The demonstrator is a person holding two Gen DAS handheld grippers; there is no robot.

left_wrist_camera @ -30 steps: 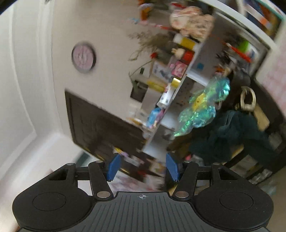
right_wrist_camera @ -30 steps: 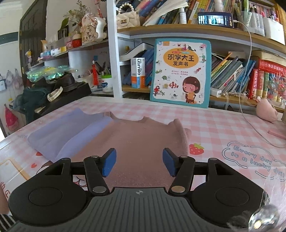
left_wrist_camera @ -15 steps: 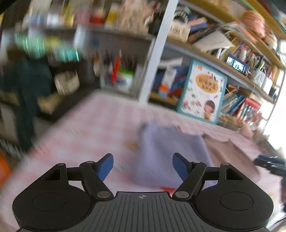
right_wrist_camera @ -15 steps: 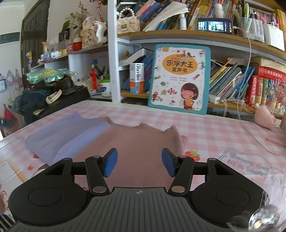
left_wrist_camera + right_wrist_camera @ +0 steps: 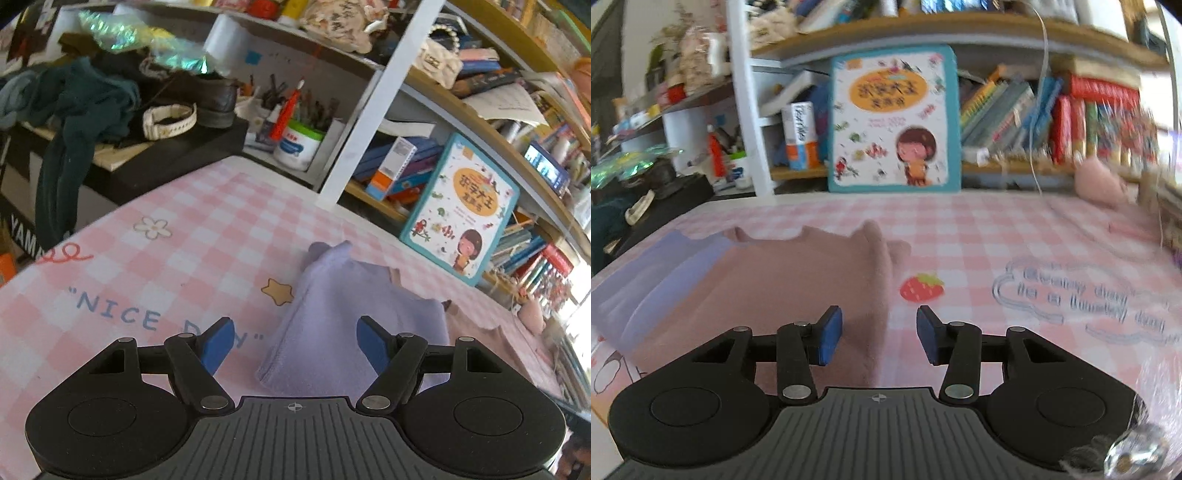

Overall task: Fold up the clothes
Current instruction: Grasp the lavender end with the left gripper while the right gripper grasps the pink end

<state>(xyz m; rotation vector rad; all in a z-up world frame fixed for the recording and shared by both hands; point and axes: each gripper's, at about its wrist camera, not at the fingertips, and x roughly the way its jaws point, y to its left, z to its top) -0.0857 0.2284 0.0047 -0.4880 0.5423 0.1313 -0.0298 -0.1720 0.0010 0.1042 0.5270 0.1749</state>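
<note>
Swung down from the wall and clock it faced a second ago, the left hand-held gripper (image 5: 293,341) now looks along the pink checked worktop (image 5: 177,243), its blue pads wider apart than before and nothing between them. Seen from this left wrist, the lavender garment (image 5: 354,317) lies flat just ahead of the fingers, one folded edge toward the camera, with the dusty-pink garment (image 5: 491,339) beside it on the right, touching or overlapping along their shared edge. A children's picture book (image 5: 461,206) leans upright against the bookshelf (image 5: 369,122) at the far edge, and a dark shoe (image 5: 207,96) sits on a black side unit to the left. From the right wrist, the view has slid rightward since the earlier frame, and the right hand-held gripper (image 5: 879,334) has its jaws closing, narrower than before; the pads are still apart and press on nothing. They hover over the right edge of the dusty-pink garment (image 5: 798,280), which spreads flat with the lavender garment (image 5: 653,273) on its left. A printed strawberry (image 5: 921,287) marks the cloth just right of that edge, and a pink plush toy (image 5: 1100,182) rests near the shelf.
</note>
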